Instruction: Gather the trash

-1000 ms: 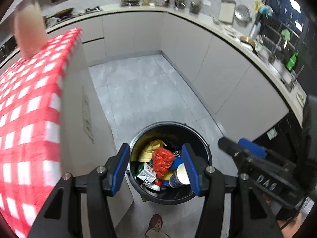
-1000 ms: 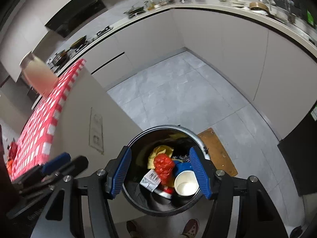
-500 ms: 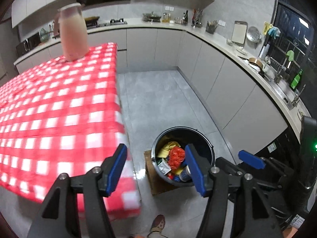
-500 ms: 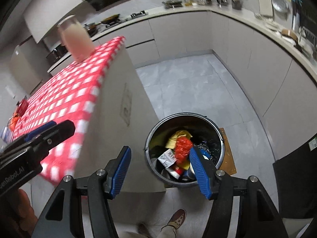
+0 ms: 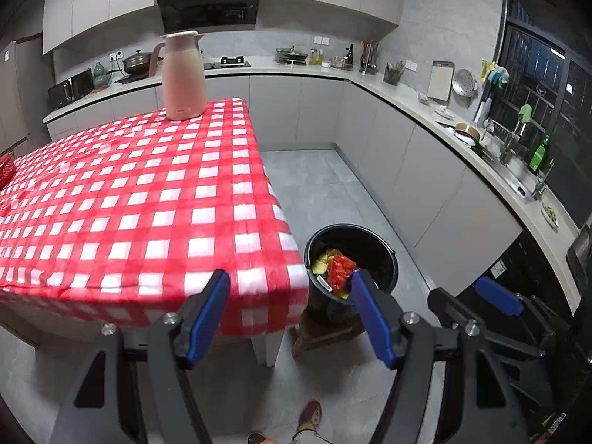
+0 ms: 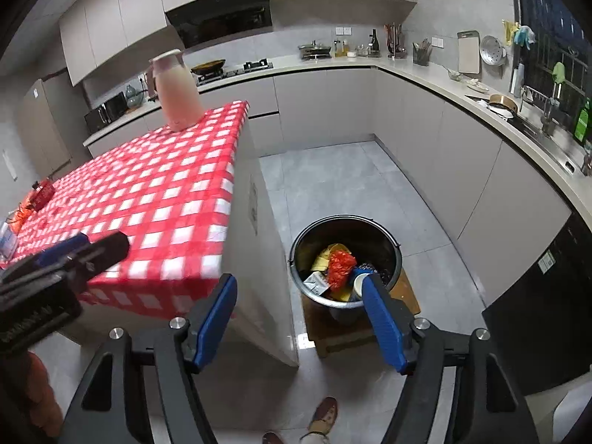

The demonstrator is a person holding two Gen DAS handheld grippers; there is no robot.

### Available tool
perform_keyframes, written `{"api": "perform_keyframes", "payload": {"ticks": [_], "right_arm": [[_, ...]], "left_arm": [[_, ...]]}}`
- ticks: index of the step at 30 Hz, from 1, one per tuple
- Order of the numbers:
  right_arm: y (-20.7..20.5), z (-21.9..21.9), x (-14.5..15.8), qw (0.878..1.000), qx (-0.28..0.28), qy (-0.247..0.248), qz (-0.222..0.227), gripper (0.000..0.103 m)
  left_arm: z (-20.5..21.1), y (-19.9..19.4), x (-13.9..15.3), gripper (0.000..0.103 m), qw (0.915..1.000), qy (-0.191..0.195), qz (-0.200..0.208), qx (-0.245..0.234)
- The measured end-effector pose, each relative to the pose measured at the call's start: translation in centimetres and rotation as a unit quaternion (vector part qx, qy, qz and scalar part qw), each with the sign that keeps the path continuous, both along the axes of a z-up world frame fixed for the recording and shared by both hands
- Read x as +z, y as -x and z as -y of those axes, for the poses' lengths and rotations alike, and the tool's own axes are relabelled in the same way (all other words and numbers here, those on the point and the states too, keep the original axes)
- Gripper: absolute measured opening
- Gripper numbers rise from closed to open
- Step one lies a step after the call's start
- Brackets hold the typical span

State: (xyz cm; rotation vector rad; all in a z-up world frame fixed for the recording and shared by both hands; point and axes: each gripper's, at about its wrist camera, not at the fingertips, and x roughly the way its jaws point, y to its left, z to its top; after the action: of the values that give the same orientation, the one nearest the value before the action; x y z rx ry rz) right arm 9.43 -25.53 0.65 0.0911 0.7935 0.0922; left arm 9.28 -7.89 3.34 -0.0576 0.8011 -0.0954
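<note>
Two grippers are in our hands, and both stand with jaws spread wide and nothing between them. The left gripper [image 5: 290,312] hangs above the floor, its blue pads [image 5: 208,312] framing the near corner of the table. The right gripper [image 6: 299,320] is held likewise; past its right fingertip sits the black trash bucket [image 6: 392,244], resting on a small wooden stool [image 6: 325,336] just beside the table's white end panel.

Inside the bucket we see a crumpled red bag [image 6: 338,264], yellow wrapping [image 6: 323,257], a white carton [image 6: 316,283] with printing too small to read, and a paper cup [image 6: 359,285] touching the right finger's outline in this view. From the left wrist view the bucket lies just ahead of that gripper's right finger, the red bag showing at its rim.

Ahead of the left fingers spreads the red-and-white checked tablecloth [image 5: 140,192], with a pink thermos jug [image 5: 183,76] upright at its far edge. Some red wrapping [image 6: 39,194] lies at the cloth's far left side. A sticker on the table's end panel [image 6: 253,205] is unreadable. Lettering on the left gripper's body, seen from the right wrist, is blurred beyond reading.
</note>
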Motion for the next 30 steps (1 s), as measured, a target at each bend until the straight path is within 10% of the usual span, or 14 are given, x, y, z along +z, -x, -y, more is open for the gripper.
{"api": "perform_keyframes", "payload": {"ticks": [30], "right_arm": [[4.5, 4.2, 2.6, 0.999, 0.034, -0.011, 0.041, 0.08]], "left_arm": [[4.4, 5.0, 0.5, 0.07, 0.9963, -0.03, 0.017, 0.079]]}}
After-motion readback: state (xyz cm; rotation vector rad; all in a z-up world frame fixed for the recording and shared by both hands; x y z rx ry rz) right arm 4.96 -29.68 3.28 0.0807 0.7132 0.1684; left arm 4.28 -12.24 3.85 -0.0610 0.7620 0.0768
